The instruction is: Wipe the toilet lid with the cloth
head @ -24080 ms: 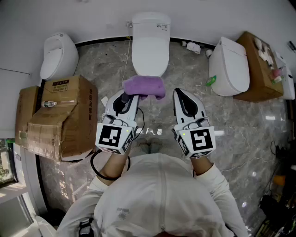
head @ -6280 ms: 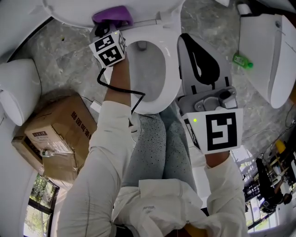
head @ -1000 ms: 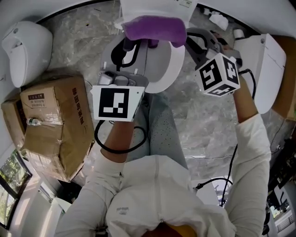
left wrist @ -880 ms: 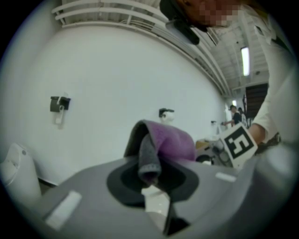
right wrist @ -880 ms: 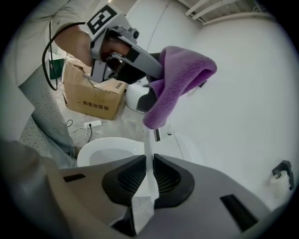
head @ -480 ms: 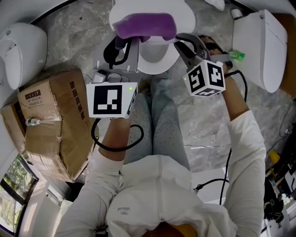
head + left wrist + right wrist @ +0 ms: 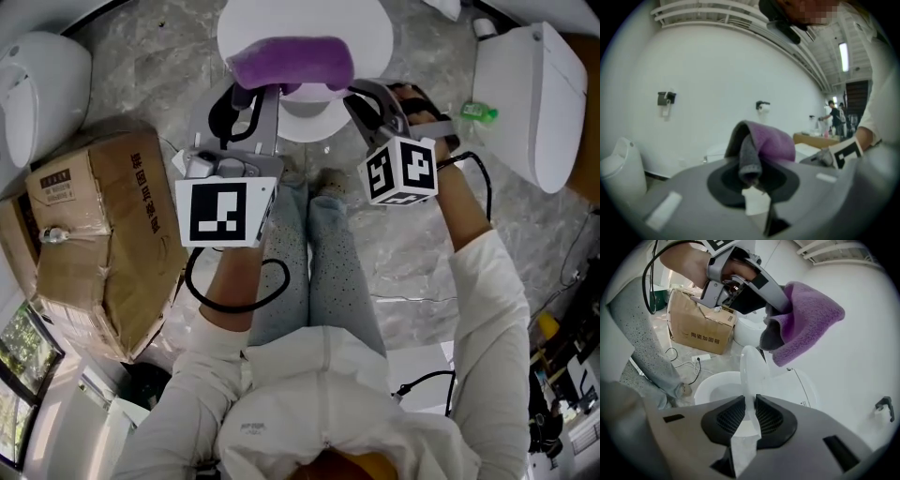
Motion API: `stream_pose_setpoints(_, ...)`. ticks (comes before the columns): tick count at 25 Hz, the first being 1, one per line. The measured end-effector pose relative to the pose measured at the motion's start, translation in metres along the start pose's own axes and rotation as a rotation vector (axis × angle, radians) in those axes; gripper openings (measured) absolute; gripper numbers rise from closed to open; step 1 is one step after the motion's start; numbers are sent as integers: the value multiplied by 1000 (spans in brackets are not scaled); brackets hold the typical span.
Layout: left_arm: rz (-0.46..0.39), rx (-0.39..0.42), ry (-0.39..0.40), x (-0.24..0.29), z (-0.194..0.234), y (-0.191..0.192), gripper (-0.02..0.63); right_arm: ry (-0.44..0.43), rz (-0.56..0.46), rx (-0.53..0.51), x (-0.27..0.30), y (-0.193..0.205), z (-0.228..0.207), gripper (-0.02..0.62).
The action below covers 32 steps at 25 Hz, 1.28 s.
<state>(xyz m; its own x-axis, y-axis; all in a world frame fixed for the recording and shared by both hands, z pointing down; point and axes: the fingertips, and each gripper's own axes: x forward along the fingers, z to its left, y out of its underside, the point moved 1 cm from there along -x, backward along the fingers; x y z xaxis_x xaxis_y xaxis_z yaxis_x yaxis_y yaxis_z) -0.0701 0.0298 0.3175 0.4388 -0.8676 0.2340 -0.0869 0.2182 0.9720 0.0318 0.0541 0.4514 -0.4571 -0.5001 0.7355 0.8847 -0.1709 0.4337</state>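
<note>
**Lid part-way down, cloth poised above**

Toilet lid (image 7: 375, 37) stands tilted between the open bowl (image 7: 717, 385) and the tank, not yet lying flat. The right gripper (image 7: 361, 92) has the lid's thin side edge between its jaws. In the right gripper view both pads appear to lie against that edge, yet the jaws have just been easing open, so I judge the pinch to be a light one. The left gripper (image 7: 255, 94) is pressed together on a fold of the purple cloth (image 7: 292, 64). The rest of the cloth drapes over the jaw tips and hangs just above the lid's upper edge, apart from it. No wiping contact shows.

The main risk lies with the right side. If the pads part further while the lid is tilted, the lid could slide out and drop onto the seat with a bang, or swing back against the tank. A smooth plastic edge gives the pads little to bite on.

The second risk is the cloth. Only a small fold is caught, so a hard drag across the lid may pull it free or bunch it up. The two grippers also work close together, so a hasty sweep could knock one against the other. A cardboard box (image 7: 94, 234) crowds the floor on the left.
</note>
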Motion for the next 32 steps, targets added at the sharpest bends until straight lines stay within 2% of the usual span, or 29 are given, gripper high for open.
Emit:
stream_pose_setpoints(4,8,-3,-37,2,-2,12,52,-11,-2,-39,4,5,14,71)
stream_pose_setpoints(9,25,-12,-67,-2,-1,26,52,-68,17,-99,13,10,40,74)
stream_pose_setpoints(16,49,-24,-76,-1,10,34,52,-169,45,-99,26,17,67,86)
stream_pose_setpoints(21,51,-33,-73,1,16,36,52,-273,84,-130,34,20,83,91)
stream_pose_setpoints(26,60,-54,-61,2,15,44,52,-396,107,-83,40,24,100,92)
stream_pose_setpoints(32,70,-61,-60,4,21,51,52,-491,143,-37,54,32,119,92)
